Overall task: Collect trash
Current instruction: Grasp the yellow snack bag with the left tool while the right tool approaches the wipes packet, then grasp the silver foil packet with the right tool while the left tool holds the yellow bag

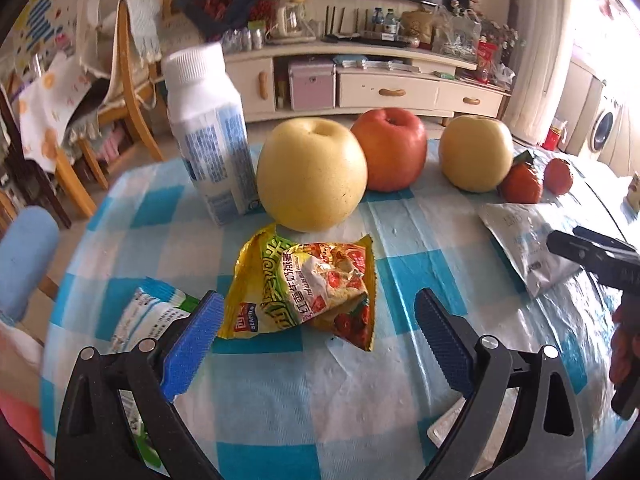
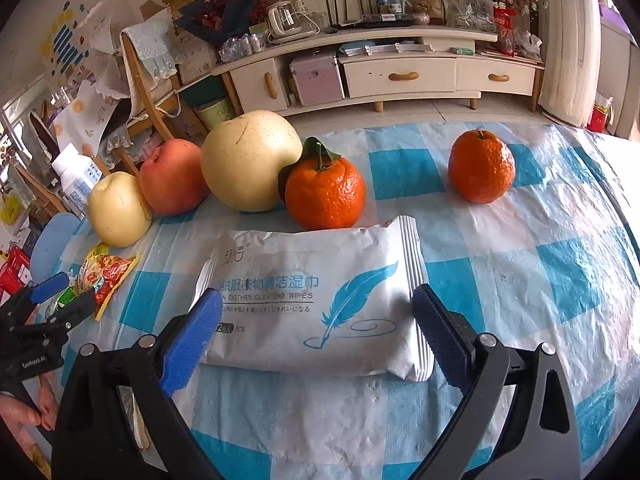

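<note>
A crumpled yellow snack wrapper [image 1: 304, 292] lies on the checked tablecloth between the tips of my open left gripper [image 1: 318, 316]; it also shows in the right wrist view [image 2: 106, 274]. A white-and-green wrapper [image 1: 150, 320] lies under the left finger. A white wet-wipes packet [image 2: 316, 304] lies flat between the fingers of my open right gripper [image 2: 316, 312]; it also shows in the left wrist view [image 1: 528, 244]. Neither gripper holds anything. The left gripper appears at the left edge of the right wrist view [image 2: 60, 300], the right gripper at the right edge of the left wrist view [image 1: 592, 252].
Behind the trash stand a white milk carton [image 1: 208, 132], two yellow pears [image 1: 312, 174] [image 1: 476, 152], a red apple [image 1: 390, 148] and two oranges [image 2: 326, 194] [image 2: 482, 166]. The round table [image 2: 540, 280] drops off at left, by a blue stool [image 1: 26, 256] and wooden chair [image 1: 128, 92].
</note>
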The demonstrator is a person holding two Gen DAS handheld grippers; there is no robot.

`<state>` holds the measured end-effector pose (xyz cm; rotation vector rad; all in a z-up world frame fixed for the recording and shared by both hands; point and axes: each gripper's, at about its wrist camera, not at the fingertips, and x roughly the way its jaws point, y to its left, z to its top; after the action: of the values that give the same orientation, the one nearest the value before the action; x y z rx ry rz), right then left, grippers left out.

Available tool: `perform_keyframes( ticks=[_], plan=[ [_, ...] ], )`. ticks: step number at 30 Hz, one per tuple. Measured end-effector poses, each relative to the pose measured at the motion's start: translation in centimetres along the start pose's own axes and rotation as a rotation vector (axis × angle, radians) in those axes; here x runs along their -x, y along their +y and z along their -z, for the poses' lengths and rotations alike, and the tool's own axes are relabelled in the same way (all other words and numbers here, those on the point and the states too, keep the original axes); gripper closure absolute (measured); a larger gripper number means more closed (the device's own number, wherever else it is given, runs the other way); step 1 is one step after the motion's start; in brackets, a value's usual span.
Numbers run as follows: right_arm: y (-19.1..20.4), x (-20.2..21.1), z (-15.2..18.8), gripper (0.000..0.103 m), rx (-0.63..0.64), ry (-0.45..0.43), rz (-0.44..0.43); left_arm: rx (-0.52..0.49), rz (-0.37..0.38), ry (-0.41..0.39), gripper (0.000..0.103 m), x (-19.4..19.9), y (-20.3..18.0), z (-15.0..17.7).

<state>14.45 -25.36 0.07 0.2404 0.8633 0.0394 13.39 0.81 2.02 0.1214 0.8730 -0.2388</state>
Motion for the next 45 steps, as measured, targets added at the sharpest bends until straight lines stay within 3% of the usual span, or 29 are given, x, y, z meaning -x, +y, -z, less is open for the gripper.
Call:
perform_keyframes(
  ticks=[6,10,14,18,24,27,34,38,45],
  plan=[
    [0.4,0.0,0.2,0.009,0.058,0.022,-0.022,0.0,0.001,0.03,0.008,-2.1,0.0,-0.3],
    [1.1,0.2,0.1,0.009,0.087,0.079,-0.109,-0.014,-0.011,0.025,0.008,-2.3,-0.3,-0.3],
    [3.5,0.5,0.5,0.009,0.144,0.173,-0.284,-0.036,-0.038,0.029,0.028,-2.1,-0.9,0.0],
    [6.1,1.8,1.0,0.009,0.253,0.176,-0.35,-0.039,-0.031,0.033,0.032,-1.7,-0.7,0.1],
    [5.6,2.5,0.4,0.009,0.281,0.048,-0.16,-0.049,-0.017,0.017,0.03,-0.8,-0.6,0.1],
    [4.5,1.5,0.4,0.009,0.26,0.011,-0.071,-0.048,-0.025,-0.004,0.016,-0.4,-0.4,-0.4],
    [4.7,-1.2,-0.3,0.008,0.307,0.039,-0.057,-0.077,-0.038,0.016,0.014,-1.7,-0.8,-1.5],
    [5.0,-2.0,-0.5,0.005,0.345,0.037,-0.036,-0.031,-0.012,0.045,0.014,-3.0,-0.1,-1.6],
    [6.8,-3.1,-0.3,0.004,0.438,0.052,-0.016,-0.023,0.002,0.046,0.029,-3.3,-0.1,-1.2]
  ],
)
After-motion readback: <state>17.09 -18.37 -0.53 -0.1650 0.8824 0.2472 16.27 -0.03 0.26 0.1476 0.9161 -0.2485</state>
